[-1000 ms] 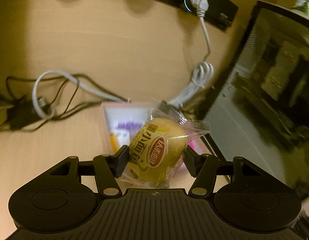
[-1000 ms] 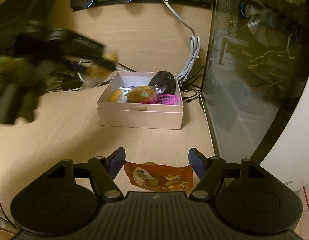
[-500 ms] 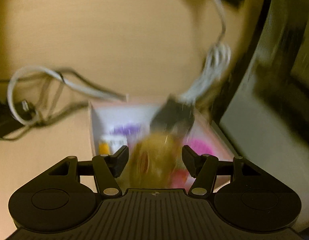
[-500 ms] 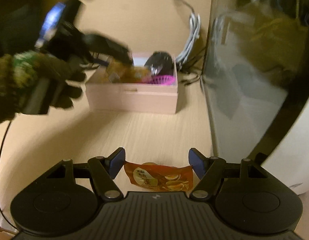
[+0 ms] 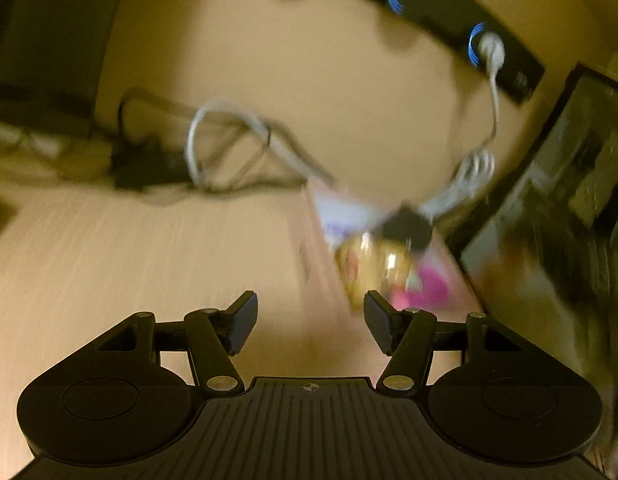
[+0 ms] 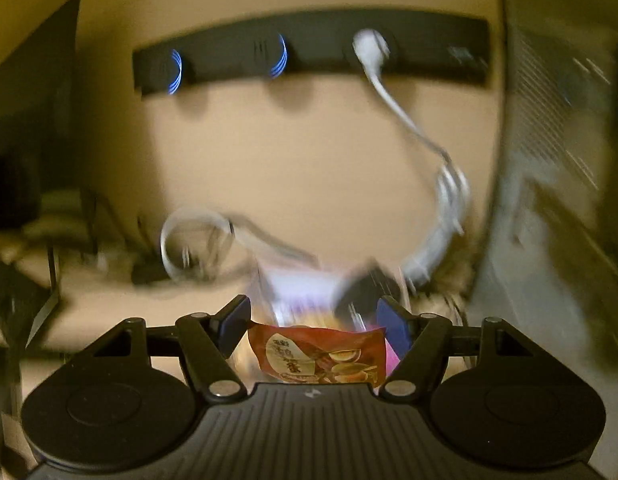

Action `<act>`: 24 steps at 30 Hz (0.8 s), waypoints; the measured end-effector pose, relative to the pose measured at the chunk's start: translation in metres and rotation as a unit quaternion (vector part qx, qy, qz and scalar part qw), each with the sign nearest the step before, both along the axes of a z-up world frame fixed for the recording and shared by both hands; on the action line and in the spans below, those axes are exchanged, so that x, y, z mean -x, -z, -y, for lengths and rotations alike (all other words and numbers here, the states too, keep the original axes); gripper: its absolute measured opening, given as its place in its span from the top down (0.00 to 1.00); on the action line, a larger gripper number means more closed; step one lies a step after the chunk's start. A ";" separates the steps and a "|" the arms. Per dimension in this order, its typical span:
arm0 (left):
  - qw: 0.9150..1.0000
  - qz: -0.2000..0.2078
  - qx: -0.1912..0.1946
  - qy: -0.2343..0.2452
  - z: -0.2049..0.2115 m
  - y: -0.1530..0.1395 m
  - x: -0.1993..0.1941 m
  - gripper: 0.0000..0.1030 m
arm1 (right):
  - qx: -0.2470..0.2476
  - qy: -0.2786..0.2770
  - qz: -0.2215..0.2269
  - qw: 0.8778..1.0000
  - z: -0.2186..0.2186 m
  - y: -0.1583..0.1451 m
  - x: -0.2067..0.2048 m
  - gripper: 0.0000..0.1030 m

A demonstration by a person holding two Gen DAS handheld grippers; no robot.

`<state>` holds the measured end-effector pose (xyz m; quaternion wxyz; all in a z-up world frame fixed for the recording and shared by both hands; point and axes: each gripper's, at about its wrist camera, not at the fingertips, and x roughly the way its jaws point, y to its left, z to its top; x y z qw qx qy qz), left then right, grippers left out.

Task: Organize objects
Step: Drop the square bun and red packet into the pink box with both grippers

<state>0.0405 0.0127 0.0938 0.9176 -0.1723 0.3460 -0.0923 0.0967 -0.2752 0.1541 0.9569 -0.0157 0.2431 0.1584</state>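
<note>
My left gripper is open and empty over the wooden desk, left of the pink box. The yellow wrapped bun lies in the box beside a black object and a pink item; this view is blurred. My right gripper is shut on a red snack packet and holds it just before the pink box, whose contents are blurred.
A black socket strip with a white plug is on the wall. White and black cables lie at the back. A glass-sided computer case stands at the right.
My left gripper let go of the yellow bun into the box, then pulled back to the left. My right gripper carried the red packet forward, close to the box.
</note>
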 end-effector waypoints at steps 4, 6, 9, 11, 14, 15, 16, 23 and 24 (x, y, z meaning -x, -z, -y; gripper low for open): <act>0.999 -0.038 -0.003 0.037 0.008 0.016 0.005 0.38 | 0.018 0.013 0.040 0.999 -0.033 -0.011 -0.045 0.10; 0.998 -0.043 -0.003 0.047 0.010 0.019 0.004 0.38 | 0.019 0.028 0.031 0.999 -0.030 -0.008 -0.056 0.10; 0.998 -0.049 0.004 0.050 0.006 0.025 -0.001 0.38 | -0.010 0.031 0.010 0.999 -0.005 0.002 -0.036 0.10; 0.998 -0.052 0.009 0.045 0.004 0.027 -0.011 0.39 | -0.003 0.039 -0.003 0.999 0.010 0.019 -0.017 0.10; 0.998 -0.049 0.027 0.042 0.005 0.024 -0.026 0.39 | 0.024 0.055 -0.030 0.998 0.027 0.051 0.008 0.10; 0.998 -0.046 0.030 0.042 0.008 0.022 -0.033 0.39 | 0.033 0.059 -0.043 0.997 0.030 0.060 0.012 0.14; 0.998 -0.043 0.027 0.041 0.012 0.021 -0.042 0.39 | 0.043 0.067 -0.057 0.995 0.031 0.070 0.015 0.23; 0.994 -0.074 -0.071 0.034 0.041 0.031 -0.088 0.34 | 0.097 0.125 -0.092 0.983 0.031 0.108 0.003 0.31; 0.994 -0.076 -0.074 0.038 0.042 0.035 -0.091 0.31 | 0.100 0.129 -0.094 0.982 0.030 0.111 -0.002 0.31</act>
